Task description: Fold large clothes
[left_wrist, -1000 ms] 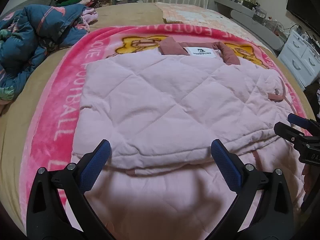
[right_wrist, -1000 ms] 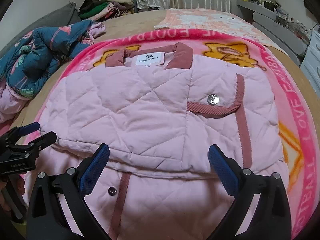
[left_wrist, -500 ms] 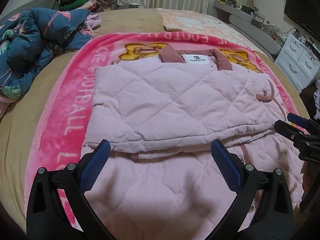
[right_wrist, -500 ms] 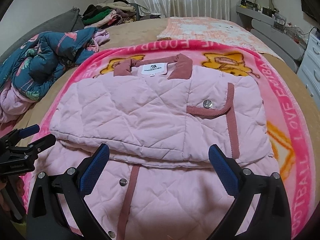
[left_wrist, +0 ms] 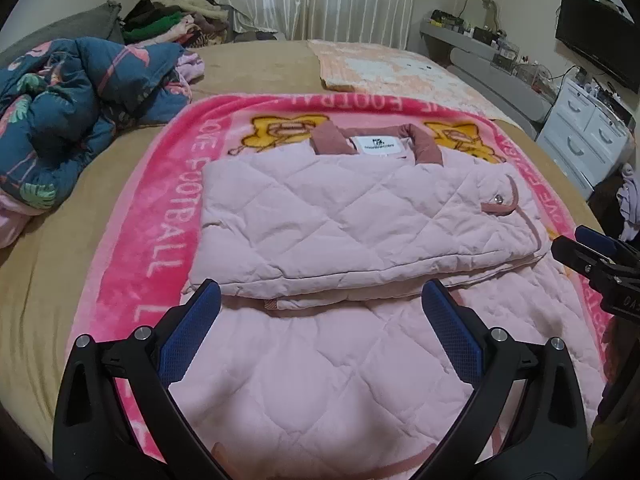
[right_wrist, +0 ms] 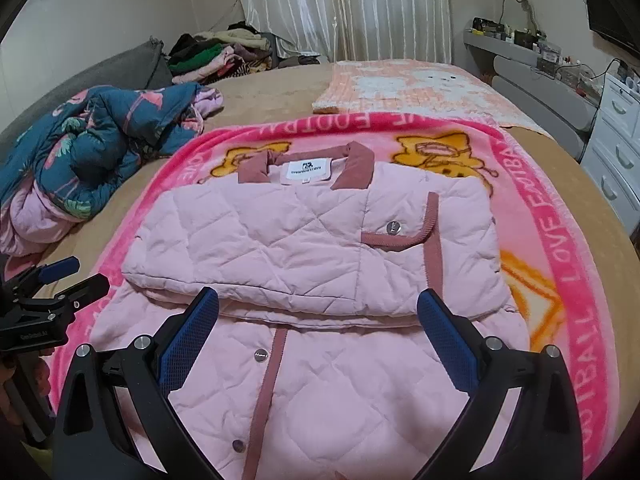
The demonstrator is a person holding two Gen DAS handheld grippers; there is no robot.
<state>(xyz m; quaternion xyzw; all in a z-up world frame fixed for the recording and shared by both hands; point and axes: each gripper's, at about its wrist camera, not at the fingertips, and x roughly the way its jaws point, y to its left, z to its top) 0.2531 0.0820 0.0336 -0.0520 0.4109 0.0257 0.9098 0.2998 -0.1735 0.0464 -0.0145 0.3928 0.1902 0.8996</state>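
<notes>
A pale pink quilted jacket point(left_wrist: 352, 216) point(right_wrist: 304, 236) with a dusty-rose collar and trim lies flat on a pink blanket point(left_wrist: 160, 216) point(right_wrist: 560, 240). Its sleeves are folded in across the chest, making a thick band over the lower body panel. My left gripper point(left_wrist: 320, 308) hovers open above the near hem, nothing between its blue pads. My right gripper point(right_wrist: 318, 312) is open too, over the snap-button placket point(right_wrist: 268, 380). Each gripper shows at the edge of the other's view.
A crumpled teal floral quilt point(left_wrist: 72, 112) point(right_wrist: 92, 148) lies left of the blanket on the tan bed. A peach blanket point(left_wrist: 384, 68) is spread beyond. Clothes are piled point(right_wrist: 216, 52) by the curtains. White drawers point(left_wrist: 588, 140) stand at the right.
Both grippers have pulled back and up from the jacket, which now looks smaller and farther off. The fold lies as before; both stay open.
</notes>
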